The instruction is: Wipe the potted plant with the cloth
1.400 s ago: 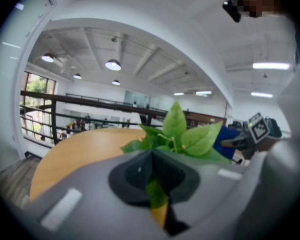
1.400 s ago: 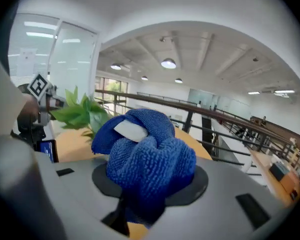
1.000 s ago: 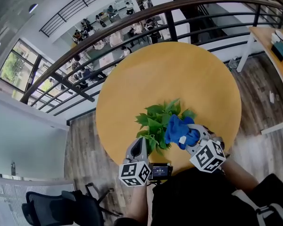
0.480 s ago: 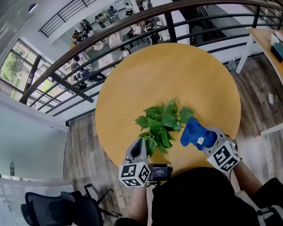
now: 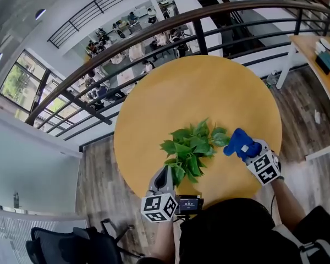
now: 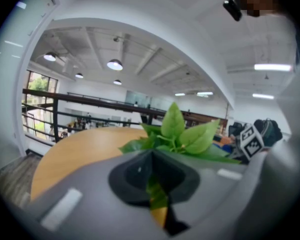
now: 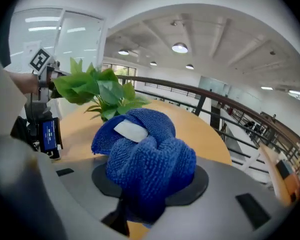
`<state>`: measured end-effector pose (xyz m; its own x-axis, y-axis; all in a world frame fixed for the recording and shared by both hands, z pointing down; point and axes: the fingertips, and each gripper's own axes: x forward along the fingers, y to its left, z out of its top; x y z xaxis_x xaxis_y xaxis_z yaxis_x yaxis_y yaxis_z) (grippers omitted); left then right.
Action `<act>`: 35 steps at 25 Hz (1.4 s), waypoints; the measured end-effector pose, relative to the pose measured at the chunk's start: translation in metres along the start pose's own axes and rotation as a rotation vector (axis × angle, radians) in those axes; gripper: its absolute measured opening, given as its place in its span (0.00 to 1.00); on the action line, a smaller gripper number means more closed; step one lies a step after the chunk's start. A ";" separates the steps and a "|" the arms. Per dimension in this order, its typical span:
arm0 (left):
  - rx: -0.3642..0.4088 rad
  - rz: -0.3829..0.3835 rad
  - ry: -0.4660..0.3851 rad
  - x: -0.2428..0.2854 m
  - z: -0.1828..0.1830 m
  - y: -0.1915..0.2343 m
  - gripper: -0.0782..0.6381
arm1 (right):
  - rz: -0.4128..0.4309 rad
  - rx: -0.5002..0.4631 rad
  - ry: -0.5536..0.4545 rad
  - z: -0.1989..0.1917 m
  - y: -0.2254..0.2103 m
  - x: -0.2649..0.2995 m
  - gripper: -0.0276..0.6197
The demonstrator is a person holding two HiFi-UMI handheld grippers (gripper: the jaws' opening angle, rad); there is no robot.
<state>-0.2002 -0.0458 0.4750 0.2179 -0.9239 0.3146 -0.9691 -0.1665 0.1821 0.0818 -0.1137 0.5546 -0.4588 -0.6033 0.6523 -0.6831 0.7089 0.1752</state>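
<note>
Head view first: potted plant [image 5: 191,147] on the round wooden table [image 5: 203,87], toward the 6 o'clock side and well in from the far rim. Only leaves visible from above, pot hidden under them.

At the plant's 7 o'clock, left gripper [image 5: 166,170], pointing toward 12 o'clock into the foliage. Fingers together, pinched on a low leaf [image 6: 155,194]. Borne out in the left gripper view by a strip of green in the slit between the dark pads [image 6: 132,173], with more leaves standing upright just beyond at 12 o'clock.

At the plant's 3 o'clock, right gripper [image 5: 248,150], aimed toward 10 o'clock. Fingers clamped on the blue cloth [image 5: 237,142], bunched into a fat wad with a white label [image 7: 131,130] on top. Wad just beside the outermost leaves on that side; touching or slightly apart, impossible to tell. In the right gripper view, cloth filling the middle, plant beyond it at 10 o'clock.

Dark railing [image 5: 154,29] curving past the table's far edge, from 9 round to 2 o'clock.
</note>
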 end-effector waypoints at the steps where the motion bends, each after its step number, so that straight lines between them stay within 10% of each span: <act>1: 0.001 0.002 0.000 -0.001 0.000 0.002 0.11 | -0.008 0.023 0.034 -0.014 -0.004 0.002 0.31; 7: 0.017 0.018 -0.017 -0.002 0.001 0.005 0.11 | -0.064 0.093 0.108 -0.058 -0.022 -0.002 0.31; 27: 0.029 0.026 -0.183 -0.077 0.017 -0.002 0.39 | -0.088 0.123 -0.306 0.064 0.021 -0.112 0.31; 31: 0.054 0.046 -0.216 -0.118 0.023 -0.006 0.38 | -0.069 0.133 -0.339 0.074 0.054 -0.135 0.31; 33: 0.083 0.080 -0.214 -0.138 0.024 -0.008 0.11 | -0.059 0.127 -0.348 0.076 0.073 -0.146 0.31; 35: 0.103 0.087 -0.212 -0.156 0.023 -0.015 0.11 | -0.049 0.116 -0.356 0.077 0.090 -0.158 0.31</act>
<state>-0.2226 0.0933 0.4021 0.1149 -0.9861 0.1200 -0.9921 -0.1078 0.0638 0.0489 0.0176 0.4110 -0.5791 -0.7388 0.3446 -0.7593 0.6427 0.1018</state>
